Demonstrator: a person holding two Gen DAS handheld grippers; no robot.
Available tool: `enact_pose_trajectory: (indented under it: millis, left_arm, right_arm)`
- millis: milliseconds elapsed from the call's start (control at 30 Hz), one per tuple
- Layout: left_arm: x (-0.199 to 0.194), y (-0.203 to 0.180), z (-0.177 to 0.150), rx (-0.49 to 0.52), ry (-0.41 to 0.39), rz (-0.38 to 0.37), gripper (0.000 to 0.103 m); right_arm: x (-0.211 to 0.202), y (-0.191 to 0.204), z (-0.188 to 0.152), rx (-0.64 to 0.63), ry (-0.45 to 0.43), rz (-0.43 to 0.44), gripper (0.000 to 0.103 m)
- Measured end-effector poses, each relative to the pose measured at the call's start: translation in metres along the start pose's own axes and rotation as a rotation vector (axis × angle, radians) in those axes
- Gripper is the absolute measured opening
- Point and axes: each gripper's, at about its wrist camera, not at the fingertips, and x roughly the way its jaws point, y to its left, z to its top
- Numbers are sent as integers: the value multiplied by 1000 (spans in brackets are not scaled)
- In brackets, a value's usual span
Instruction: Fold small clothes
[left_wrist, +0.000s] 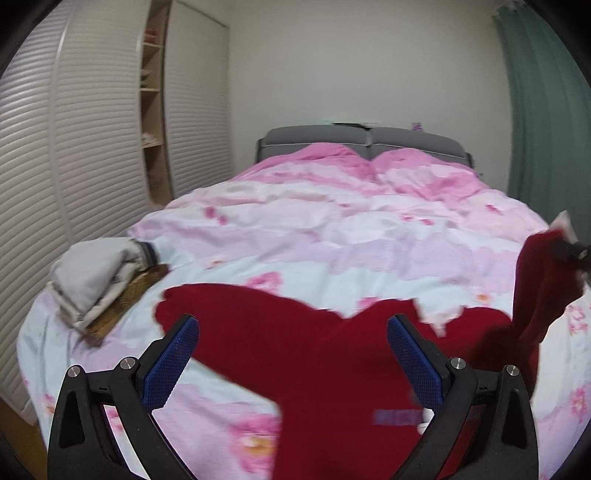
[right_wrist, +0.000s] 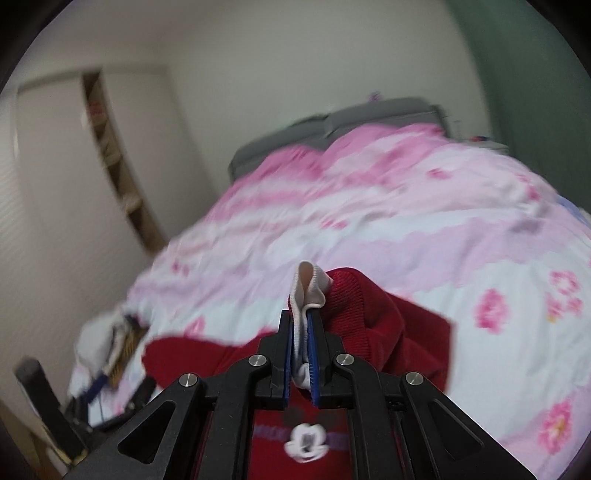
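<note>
A small dark red knitted sweater (left_wrist: 295, 354) lies spread on the pink flowered bedspread (left_wrist: 332, 236). My left gripper (left_wrist: 291, 328) is open, its blue pads on either side of the sweater's body, just above it. My right gripper (right_wrist: 302, 317) is shut on the white cuff (right_wrist: 308, 286) of the red sweater's sleeve (right_wrist: 351, 302) and holds it lifted above the bed. In the left wrist view the lifted sleeve (left_wrist: 543, 280) hangs at the far right under the right gripper (left_wrist: 570, 251). A cartoon mouse patch (right_wrist: 306, 441) shows on the sweater's front.
A pile of folded pale clothes (left_wrist: 92, 273) on a woven mat lies at the bed's left edge. A white slatted wardrobe (left_wrist: 74, 147) with open shelves stands left of the bed. A grey headboard (left_wrist: 362, 142) and a green curtain (left_wrist: 546, 110) are behind.
</note>
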Motion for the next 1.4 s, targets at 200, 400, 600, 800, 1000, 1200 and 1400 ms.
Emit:
enact_pose_trajectory:
  millis: [200,400,600,800,1000,1200,1400]
  left_arm:
    - [16,45,-12,-13,31,68,103]
    - [30,75,-25,-21,62,114,103]
    - [39,72,-31,-17,76,97,103]
    - [39,38,-37,9,72,29,103]
    - [41,-4,-44,23,86,-47,103]
    - [42,-50,-52,92,80,-101,103]
    - [54,-69,-63,130,102,-99,103]
  right_arm:
    - [94,72,-42,-159,191,-25,8]
    - [155,100,-84,-218,306,-28,8]
    - [148,102,-93,-233,267,0,15]
    - [63,73,-87,-313,28,-81,73]
    - [9,14,-98,-352,-31,-281,73]
    - [17,-26,-125,-399,34,-398,73]
    - [48,-40,-144,-459,112,-478,73]
